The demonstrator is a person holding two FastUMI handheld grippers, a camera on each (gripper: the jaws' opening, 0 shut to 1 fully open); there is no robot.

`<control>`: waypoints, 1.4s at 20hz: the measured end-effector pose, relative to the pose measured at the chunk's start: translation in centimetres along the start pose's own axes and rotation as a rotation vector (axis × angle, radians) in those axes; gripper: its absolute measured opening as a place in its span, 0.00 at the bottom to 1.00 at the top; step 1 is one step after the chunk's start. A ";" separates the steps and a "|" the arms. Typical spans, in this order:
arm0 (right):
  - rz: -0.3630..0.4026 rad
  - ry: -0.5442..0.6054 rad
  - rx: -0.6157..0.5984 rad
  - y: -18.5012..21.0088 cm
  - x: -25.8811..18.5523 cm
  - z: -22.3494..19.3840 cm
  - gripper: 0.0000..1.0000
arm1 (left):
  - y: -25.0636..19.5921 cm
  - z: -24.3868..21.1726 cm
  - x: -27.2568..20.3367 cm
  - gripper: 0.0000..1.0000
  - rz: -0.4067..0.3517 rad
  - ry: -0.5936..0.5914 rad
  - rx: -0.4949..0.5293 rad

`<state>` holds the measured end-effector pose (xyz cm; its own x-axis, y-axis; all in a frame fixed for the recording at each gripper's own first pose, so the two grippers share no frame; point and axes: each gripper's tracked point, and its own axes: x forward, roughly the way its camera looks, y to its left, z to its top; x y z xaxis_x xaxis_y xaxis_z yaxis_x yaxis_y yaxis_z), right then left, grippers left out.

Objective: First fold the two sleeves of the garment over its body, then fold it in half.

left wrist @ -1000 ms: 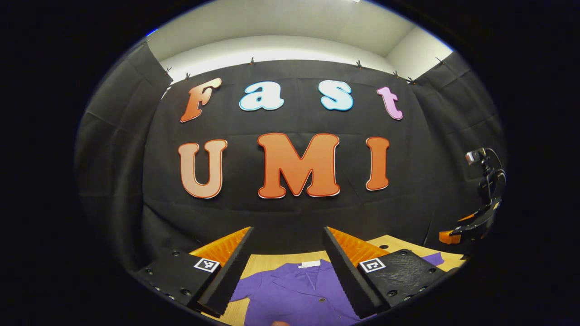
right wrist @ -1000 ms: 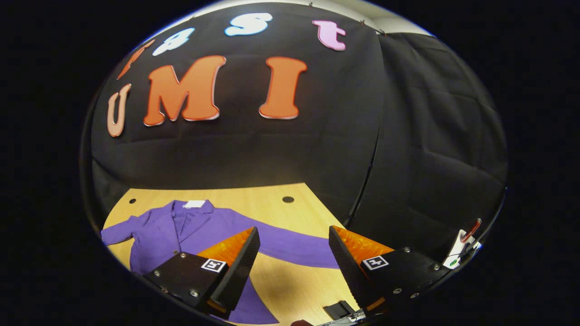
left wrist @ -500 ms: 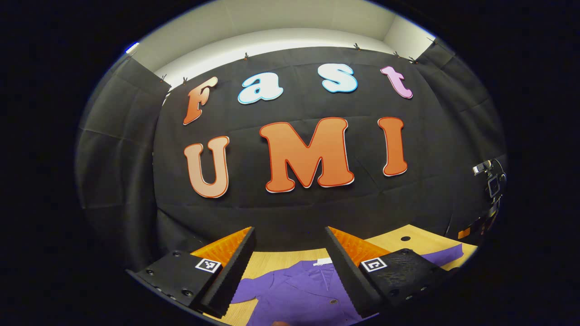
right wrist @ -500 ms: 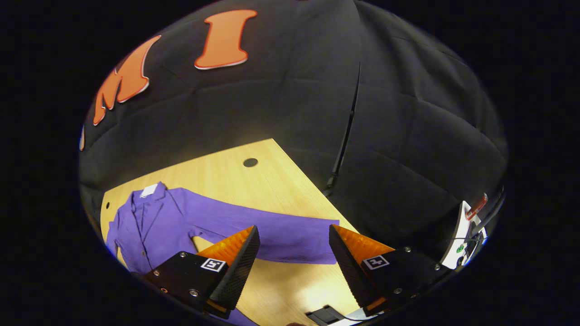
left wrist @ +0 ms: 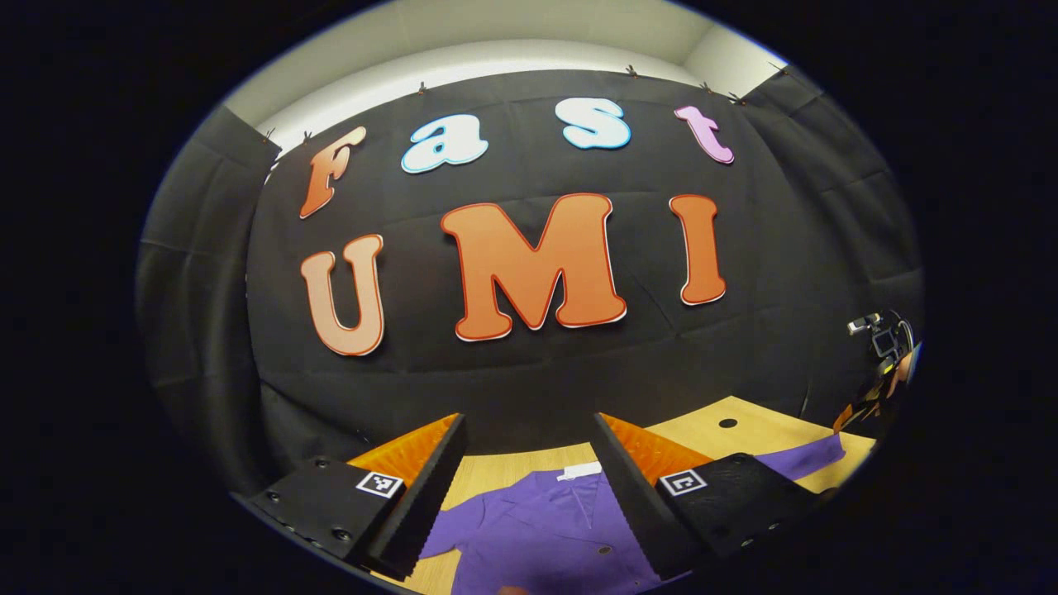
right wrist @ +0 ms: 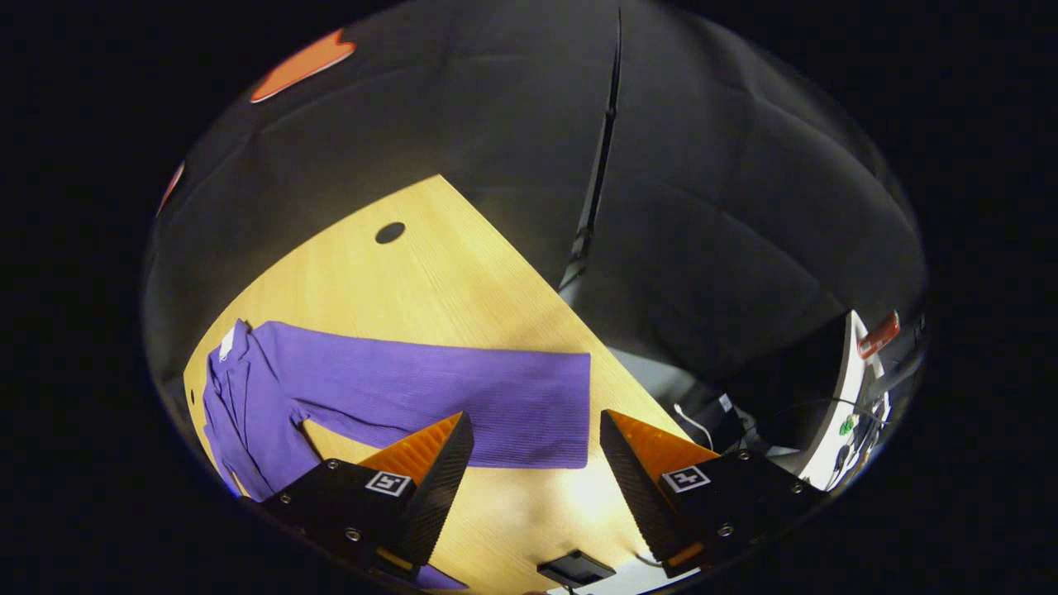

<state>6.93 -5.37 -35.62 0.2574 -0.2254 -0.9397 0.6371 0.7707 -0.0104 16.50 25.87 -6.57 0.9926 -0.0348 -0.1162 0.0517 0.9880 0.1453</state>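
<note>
A purple buttoned garment (left wrist: 545, 529) lies flat on the wooden table (left wrist: 702, 430), collar toward the back wall. My left gripper (left wrist: 525, 496) hangs open above its collar and chest, nothing between its fingers. In the right gripper view the garment's long sleeve (right wrist: 463, 392) stretches out across the table (right wrist: 430, 273) toward the edge. My right gripper (right wrist: 537, 471) is open above the sleeve's cuff end, apart from the cloth. The other gripper (left wrist: 880, 372) shows at the far right of the left gripper view, above the sleeve's end (left wrist: 806, 454).
Round holes (right wrist: 390, 232) mark the tabletop. A small black object (right wrist: 576, 569) lies near the table's front edge. White equipment with cables (right wrist: 851, 388) stands off the table's right side. Black cloth walls close in the back and right.
My right gripper has swung right and tilted down, bringing the sleeve's cuff between its fingers' line of sight. The left gripper has shifted only slightly over the collar.
</note>
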 end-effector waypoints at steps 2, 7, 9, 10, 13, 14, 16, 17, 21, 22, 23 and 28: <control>-0.016 0.059 -0.006 -0.6 1.9 -0.5 0.95 | 0.4 -0.8 0.2 0.96 0.022 0.030 -0.006; -0.040 0.177 -0.001 -1.5 5.4 -1.5 0.95 | 1.2 -1.8 -0.6 0.96 0.080 0.076 -0.009; -0.056 0.195 -0.017 -1.7 6.1 -1.7 0.94 | 1.4 -2.3 -1.0 0.96 0.100 0.096 -0.013; -0.063 0.209 -0.017 -1.6 6.5 -1.9 0.94 | 1.6 -2.5 -1.2 0.97 0.108 0.106 -0.014; -0.057 0.258 0.001 -1.7 7.6 -2.9 0.91 | 1.7 -2.7 -1.8 0.97 0.125 0.126 0.001; -0.046 0.272 0.017 -1.5 7.8 -3.2 0.87 | 1.7 -2.6 -2.1 0.97 0.127 0.126 0.009; -0.029 0.280 0.064 -0.9 8.0 -3.2 0.79 | 1.3 -2.7 -2.4 0.97 0.126 0.127 0.029; -0.029 0.283 0.070 -0.8 7.9 -3.2 0.75 | 1.1 -2.7 -2.5 0.99 0.122 0.128 0.039; -0.018 0.260 0.046 -0.6 7.9 -3.2 0.57 | 0.3 -2.5 -2.8 0.99 0.108 0.123 0.046; -0.014 0.246 0.051 -0.3 8.0 -3.1 0.39 | 0.3 -2.3 -2.8 0.96 0.105 0.119 0.050; -0.013 0.237 0.058 0.0 8.0 -3.0 0.20 | 0.4 -2.3 -2.7 0.96 0.103 0.117 0.052; 0.031 0.222 0.042 2.0 6.2 -2.7 0.04 | 1.2 -2.1 -3.0 0.96 0.092 0.106 0.056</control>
<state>7.84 -3.59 -42.44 0.1140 -0.0615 -0.9916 0.6621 0.7488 0.0297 13.35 27.43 -8.07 0.9764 0.0748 -0.2025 -0.0303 0.9763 0.2141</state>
